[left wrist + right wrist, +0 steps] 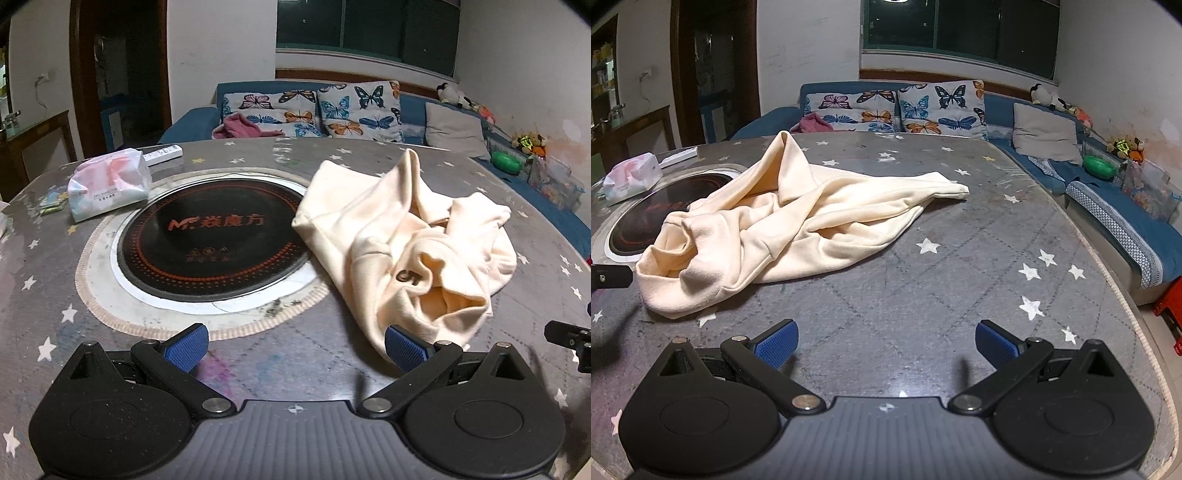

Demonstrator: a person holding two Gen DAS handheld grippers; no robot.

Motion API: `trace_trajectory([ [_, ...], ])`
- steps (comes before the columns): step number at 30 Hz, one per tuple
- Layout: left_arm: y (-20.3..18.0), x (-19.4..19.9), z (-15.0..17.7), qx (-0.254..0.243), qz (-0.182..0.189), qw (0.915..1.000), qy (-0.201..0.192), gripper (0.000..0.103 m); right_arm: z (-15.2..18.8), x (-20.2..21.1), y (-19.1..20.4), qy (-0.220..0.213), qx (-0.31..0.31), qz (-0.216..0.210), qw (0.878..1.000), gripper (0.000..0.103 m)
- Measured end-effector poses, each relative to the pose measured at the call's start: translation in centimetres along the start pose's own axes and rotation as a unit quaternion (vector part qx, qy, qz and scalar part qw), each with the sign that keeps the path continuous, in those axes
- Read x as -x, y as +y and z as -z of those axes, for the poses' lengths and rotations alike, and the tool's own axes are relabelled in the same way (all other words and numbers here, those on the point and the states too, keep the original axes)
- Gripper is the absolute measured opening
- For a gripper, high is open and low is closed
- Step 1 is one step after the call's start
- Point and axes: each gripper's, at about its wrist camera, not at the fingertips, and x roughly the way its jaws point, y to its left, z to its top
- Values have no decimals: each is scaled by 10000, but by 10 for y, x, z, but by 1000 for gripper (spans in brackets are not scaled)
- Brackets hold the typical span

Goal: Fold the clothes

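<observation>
2 grippers: left gripper (297, 349) and right gripper (886, 345), both low over the near table edge, jaws spread wide, holding nothing.
Finger pads: blue, ribbed rubber on black linkage arms; the left gripper's right pad (406, 349) sits at the near edge of the garment, contact unclear.
Garment: cream sweatshirt (410, 243), soft fleece, crumpled in a heap on the right of the table, 1 sleeve (923, 186) stretched out to the right.
Table: round, covered by a grey cloth with white stars (960, 280).
Cooktop: black glass disc (214, 236) with orange dotted rings, set in the table centre; the garment's left edge overlaps its rim.
Other things: tissue pack (109, 184) at far left, white remote (162, 154) behind it.
Background: blue sofa (1137, 229) with 2 butterfly cushions (897, 107).
</observation>
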Motion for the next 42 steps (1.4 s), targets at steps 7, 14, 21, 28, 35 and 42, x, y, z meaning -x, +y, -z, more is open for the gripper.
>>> trace_trajectory([
  [7, -8, 2, 0, -59, 49, 10000, 57, 103, 0, 2, 1, -6, -18, -39, 10000, 103],
  [14, -13, 3, -2, -89, 115, 9999, 46, 103, 0, 2, 1, -8, -26, -80, 10000, 103],
  [21, -18, 3, -4, -136, 172, 9997, 56, 103, -1, 2, 2, -16, -18, -105, 9999, 103],
  [28, -22, 2, -7, -169, 205, 9996, 78, 103, -5, 1, 4, -17, -16, -155, 9999, 103],
  [35, -27, 2, -14, -191, 223, 9996, 57, 103, -10, 0, 5, -32, -8, -219, 9998, 102],
  [42, -30, -1, -17, -203, 237, 9995, 98, 103, -14, -1, 5, -17, -14, -301, 9995, 99],
])
